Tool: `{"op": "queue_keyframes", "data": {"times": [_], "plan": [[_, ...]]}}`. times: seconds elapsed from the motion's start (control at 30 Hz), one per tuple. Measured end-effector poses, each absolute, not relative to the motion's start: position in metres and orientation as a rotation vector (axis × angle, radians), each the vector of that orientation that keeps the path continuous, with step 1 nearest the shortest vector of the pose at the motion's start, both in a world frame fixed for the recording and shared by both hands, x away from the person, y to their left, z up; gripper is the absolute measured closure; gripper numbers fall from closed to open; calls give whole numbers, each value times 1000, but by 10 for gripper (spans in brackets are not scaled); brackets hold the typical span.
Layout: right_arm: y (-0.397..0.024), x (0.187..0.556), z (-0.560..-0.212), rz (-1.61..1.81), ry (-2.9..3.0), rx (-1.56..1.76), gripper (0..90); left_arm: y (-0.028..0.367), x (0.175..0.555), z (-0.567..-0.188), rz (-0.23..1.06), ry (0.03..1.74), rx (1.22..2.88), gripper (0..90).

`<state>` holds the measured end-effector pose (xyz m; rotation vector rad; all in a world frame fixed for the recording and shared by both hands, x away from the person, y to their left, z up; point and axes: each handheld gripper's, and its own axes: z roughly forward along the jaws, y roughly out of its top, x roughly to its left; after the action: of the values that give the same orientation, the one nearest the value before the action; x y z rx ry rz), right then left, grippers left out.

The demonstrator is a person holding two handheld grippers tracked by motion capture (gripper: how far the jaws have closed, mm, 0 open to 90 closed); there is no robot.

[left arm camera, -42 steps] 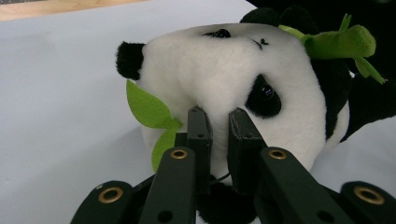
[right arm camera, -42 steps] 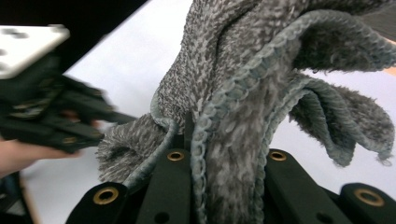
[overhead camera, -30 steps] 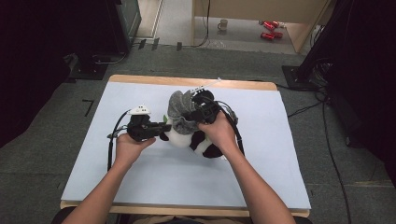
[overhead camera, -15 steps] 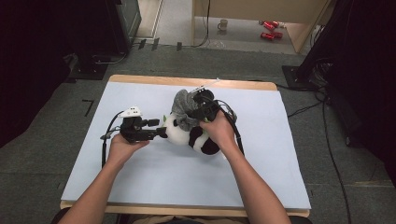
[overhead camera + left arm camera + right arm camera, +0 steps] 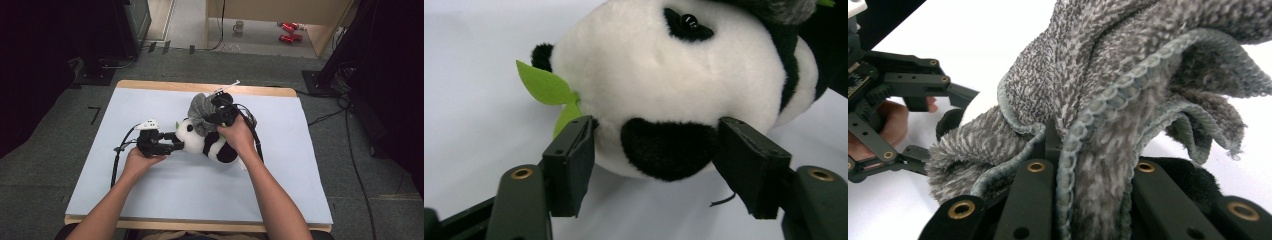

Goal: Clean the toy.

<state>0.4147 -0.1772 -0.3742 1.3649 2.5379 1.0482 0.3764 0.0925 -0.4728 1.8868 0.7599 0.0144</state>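
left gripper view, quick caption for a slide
Open left gripper straddles the toy panda's head, green leaf beside one jaw.

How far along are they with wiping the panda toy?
Done: the right gripper has the grey cloth clamped. In hand: the cloth rests on the panda toy while the left gripper, jaws just opened, brackets its head. Left: the wiping itself, probably.

On the tabletop I count one plush panda and one grey towel bunched at the panda's 12 o'clock. I count two hand-held grippers: the left hand-held gripper at the panda's 9 o'clock and the right hand-held gripper at its 1 o'clock. On the floor beyond I count one mug and two red cans.
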Motion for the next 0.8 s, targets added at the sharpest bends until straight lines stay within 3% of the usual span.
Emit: {"op": "queue_keyframes", "data": {"times": [0.13,0.23,0.37,0.4,0.5,0.8], "plan": [[-179,416,-374,1056,2536,1380,806,92,379,-477,24,742,1875,269],[-178,415,-377,1066,2543,1371,806,89,379,-480,-28,760,1884,281],[-176,414,-377,1062,2530,1378,806,85,377,-479,-3,765,1888,419],[-176,414,-377,1062,2530,1378,806,84,376,-478,11,771,1892,419],[-174,414,-373,1067,2523,1390,807,78,372,-470,70,806,1927,574],[-157,410,-331,1168,2516,1307,808,74,367,-451,90,811,1889,635]]}}
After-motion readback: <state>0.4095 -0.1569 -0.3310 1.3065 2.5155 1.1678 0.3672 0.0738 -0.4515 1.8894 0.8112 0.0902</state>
